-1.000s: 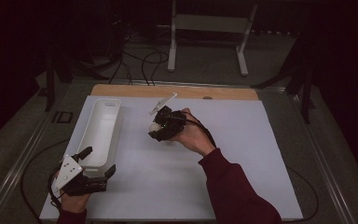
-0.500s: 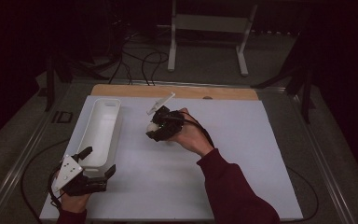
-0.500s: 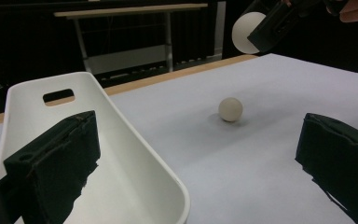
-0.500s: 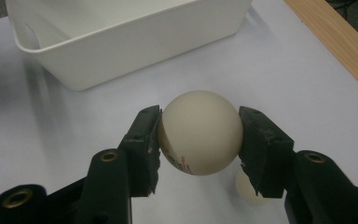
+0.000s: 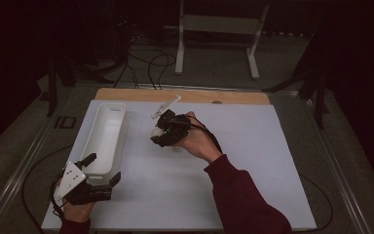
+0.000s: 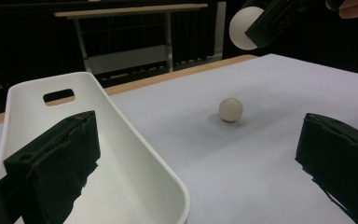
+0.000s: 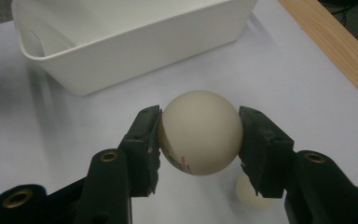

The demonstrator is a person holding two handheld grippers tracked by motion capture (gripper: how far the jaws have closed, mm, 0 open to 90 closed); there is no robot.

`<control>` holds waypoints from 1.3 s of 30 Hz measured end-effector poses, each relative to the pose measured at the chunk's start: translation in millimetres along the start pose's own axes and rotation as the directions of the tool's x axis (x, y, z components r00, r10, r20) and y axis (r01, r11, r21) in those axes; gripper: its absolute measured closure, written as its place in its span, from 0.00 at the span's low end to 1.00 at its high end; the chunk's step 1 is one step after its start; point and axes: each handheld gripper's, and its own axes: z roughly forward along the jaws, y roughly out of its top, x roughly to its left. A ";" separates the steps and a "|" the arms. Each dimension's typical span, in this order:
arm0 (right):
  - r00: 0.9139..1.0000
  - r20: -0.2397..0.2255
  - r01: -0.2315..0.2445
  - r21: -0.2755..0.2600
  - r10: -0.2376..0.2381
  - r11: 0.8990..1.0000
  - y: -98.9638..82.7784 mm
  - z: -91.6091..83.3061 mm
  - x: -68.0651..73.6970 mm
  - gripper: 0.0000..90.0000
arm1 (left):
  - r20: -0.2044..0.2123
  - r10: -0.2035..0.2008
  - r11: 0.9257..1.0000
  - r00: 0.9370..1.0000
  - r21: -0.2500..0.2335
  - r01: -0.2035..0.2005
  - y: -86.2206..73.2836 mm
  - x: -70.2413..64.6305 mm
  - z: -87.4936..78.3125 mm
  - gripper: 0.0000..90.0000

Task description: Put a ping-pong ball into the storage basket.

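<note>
Above the middle of the tabletop [image 5: 253, 161], the right gripper [image 7: 199, 140] has its jaws closed on a ball [image 7: 199, 132], lifted clear of the white sheet and just to the right of the bin [image 5: 108, 131]. The work looks to be partway: one ball is picked up but not yet over the bin, a second ball [image 6: 230, 109] lies loose on the sheet beneath the raised gripper, and as far as the bin's inside shows, nothing is in it yet. So both balls appear left to drop in. The left gripper [image 5: 100, 170] sits at the bin's near end with its jaws wide open, one over the bin's inside and one outside it, gripping nothing. The held ball is smooth, matte and cream-white, a true sphere with a small red mark low on its side. The bin is a long, glossy white plastic trough with rounded corners and a slot handle. The jaws carry black, rough-edged pads.
</note>
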 end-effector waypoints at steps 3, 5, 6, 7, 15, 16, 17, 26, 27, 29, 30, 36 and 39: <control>1.000 0.001 -0.002 0.001 0.002 1.000 1.1 -0.1 0.1 0.56 | 0.000 0.000 1.000 1.000 0.001 0.000 -0.1 -0.1 0.2 0.00; 1.000 0.001 -0.002 0.000 0.002 1.000 1.4 -0.1 0.0 0.56 | 0.000 0.000 1.000 1.000 0.001 0.000 -0.1 -0.1 0.2 0.00; 1.000 0.000 -0.003 -0.003 0.003 1.000 1.8 0.0 0.0 0.56 | 0.000 0.000 1.000 1.000 0.001 0.000 -0.1 -0.1 0.2 0.00; 1.000 -0.005 -0.005 -0.004 0.005 1.000 2.6 -0.3 0.4 0.56 | 0.000 -0.001 1.000 1.000 0.001 0.001 -0.1 -0.1 0.2 0.00; 1.000 -0.007 0.001 -0.010 -0.001 1.000 6.1 -0.2 1.8 0.56 | 0.000 -0.001 1.000 1.000 0.001 0.001 -0.1 -0.2 0.2 0.00; 1.000 -0.008 0.004 -0.014 -0.004 1.000 6.7 -0.1 1.9 0.56 | 0.000 -0.002 1.000 1.000 0.001 0.002 -0.1 -0.2 0.2 0.00; 1.000 -0.008 0.005 -0.014 -0.005 1.000 7.1 -0.2 2.0 0.56 | 0.000 -0.001 1.000 1.000 0.002 0.001 -0.1 -0.2 0.2 0.00; 1.000 -0.009 0.006 -0.019 -0.006 1.000 10.9 0.2 5.1 0.56 | -0.001 -0.001 1.000 1.000 0.001 0.001 -0.1 -0.2 0.2 0.00; 1.000 -0.010 0.007 -0.020 -0.007 1.000 11.4 0.3 5.3 0.56 | -0.001 -0.001 1.000 1.000 0.000 0.001 -0.1 -0.2 0.2 0.00; 1.000 -0.013 0.013 -0.021 -0.013 1.000 11.9 0.3 5.5 0.56 | 0.000 -0.001 1.000 1.000 0.000 0.001 -0.1 -0.2 0.1 0.00; 1.000 -0.013 0.016 -0.024 -0.016 1.000 12.3 0.5 5.6 0.56 | 0.000 -0.001 1.000 1.000 0.001 0.001 -0.1 -0.2 0.1 0.00; 1.000 -0.018 0.015 -0.029 -0.016 0.999 15.7 1.2 8.3 0.56 | 0.000 -0.001 1.000 1.000 0.001 0.001 -0.1 -0.1 0.1 0.00; 1.000 -0.019 0.020 -0.029 -0.020 0.999 16.8 1.5 9.4 0.56 | 0.000 -0.001 1.000 1.000 0.002 0.001 -0.1 -0.2 0.1 0.00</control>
